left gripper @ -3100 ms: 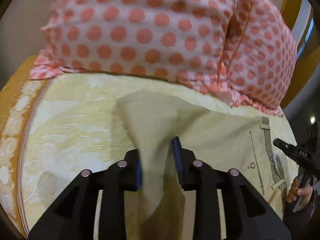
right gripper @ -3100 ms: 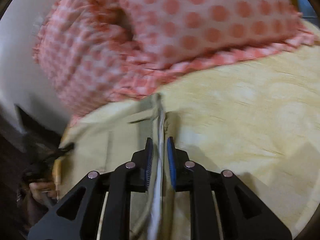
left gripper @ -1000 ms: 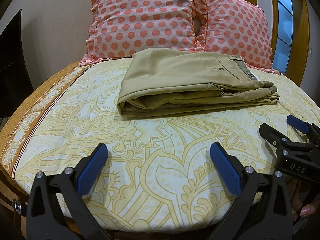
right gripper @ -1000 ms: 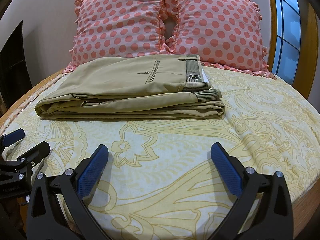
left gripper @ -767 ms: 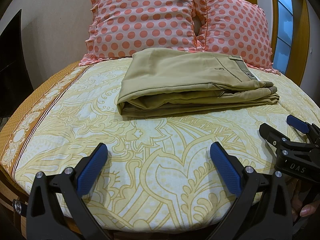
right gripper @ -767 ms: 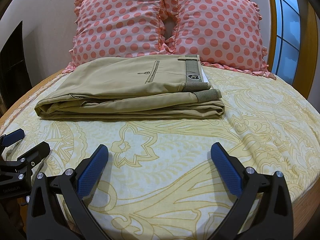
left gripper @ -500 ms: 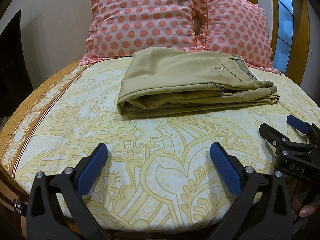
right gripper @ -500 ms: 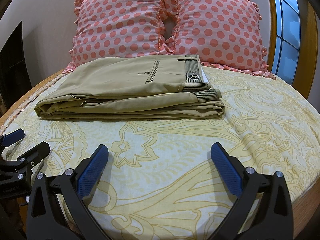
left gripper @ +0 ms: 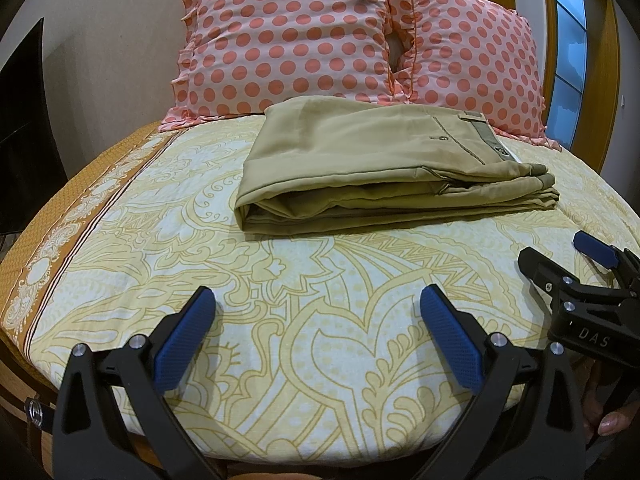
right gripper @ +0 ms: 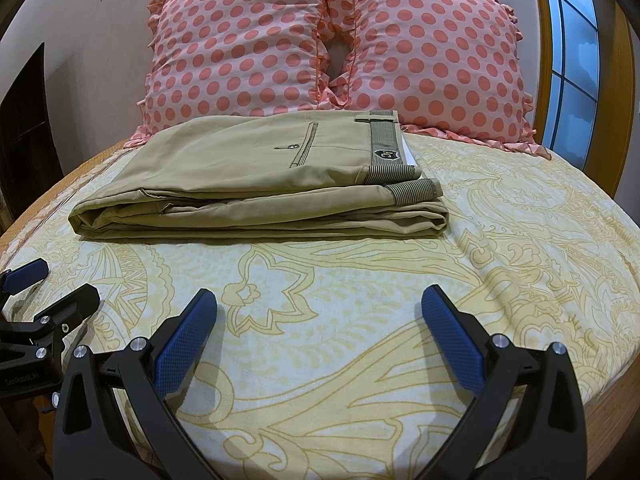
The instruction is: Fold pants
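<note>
The pants lie folded on the bed just in front of the pillows, so both claws, left claw and right claw, wide and empty, should probably just keep off them.

Folded pants lie on bed, just before two pillows standing side by side. Left gripper and right gripper nearer, apart from pants.

both wrist views look low across the bed toward the pillows — left-side and right-side, sharing the middle.
</note>
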`<control>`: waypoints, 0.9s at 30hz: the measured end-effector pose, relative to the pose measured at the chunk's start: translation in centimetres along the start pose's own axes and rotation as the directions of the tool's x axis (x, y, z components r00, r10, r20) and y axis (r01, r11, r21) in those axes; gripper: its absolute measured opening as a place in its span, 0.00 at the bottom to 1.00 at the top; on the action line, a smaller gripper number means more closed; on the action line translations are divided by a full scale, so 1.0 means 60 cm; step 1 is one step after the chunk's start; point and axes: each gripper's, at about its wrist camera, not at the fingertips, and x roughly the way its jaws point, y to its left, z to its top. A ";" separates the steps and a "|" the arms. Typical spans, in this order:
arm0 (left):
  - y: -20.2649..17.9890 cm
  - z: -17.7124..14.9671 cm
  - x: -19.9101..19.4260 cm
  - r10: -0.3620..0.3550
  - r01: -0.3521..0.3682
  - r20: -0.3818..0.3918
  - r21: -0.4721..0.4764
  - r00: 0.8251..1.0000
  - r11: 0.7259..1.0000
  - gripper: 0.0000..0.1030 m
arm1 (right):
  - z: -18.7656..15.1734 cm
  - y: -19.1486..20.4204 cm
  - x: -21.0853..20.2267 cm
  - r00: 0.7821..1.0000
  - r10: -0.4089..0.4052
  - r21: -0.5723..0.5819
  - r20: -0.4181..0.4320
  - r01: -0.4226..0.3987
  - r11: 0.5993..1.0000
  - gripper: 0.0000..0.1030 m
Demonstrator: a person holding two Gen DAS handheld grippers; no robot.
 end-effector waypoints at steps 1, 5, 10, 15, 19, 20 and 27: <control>0.000 0.000 0.000 0.001 -0.001 0.002 -0.001 1.000 1.000 0.98 | 0.000 0.000 0.000 1.000 0.000 0.000 0.000 0.000 1.000 0.99; 0.000 0.000 0.000 0.003 -0.003 0.005 -0.002 1.000 1.000 0.98 | 0.000 0.000 0.000 1.000 0.000 0.000 0.001 0.000 1.000 0.99; 0.001 0.000 0.000 0.001 -0.001 0.005 -0.001 1.000 1.000 0.98 | 0.000 0.000 0.001 1.000 0.000 0.000 0.001 0.000 1.000 0.99; 0.000 0.000 0.000 0.002 -0.002 0.005 -0.001 1.000 1.000 0.98 | -0.001 0.000 0.001 1.000 0.000 0.000 0.001 0.000 1.000 0.99; 0.000 0.000 0.000 0.003 -0.003 0.006 -0.002 1.000 1.000 0.98 | -0.001 0.000 0.001 1.000 0.001 -0.001 0.002 -0.001 1.000 0.99; 0.000 0.000 0.000 0.003 -0.003 0.006 -0.002 1.000 1.000 0.98 | -0.001 0.000 0.001 1.000 0.000 0.000 0.001 0.000 1.000 0.99; 0.000 -0.001 0.001 0.002 -0.002 0.005 -0.001 1.000 1.000 0.98 | -0.001 0.000 0.002 1.000 0.000 0.000 0.002 0.000 1.000 0.99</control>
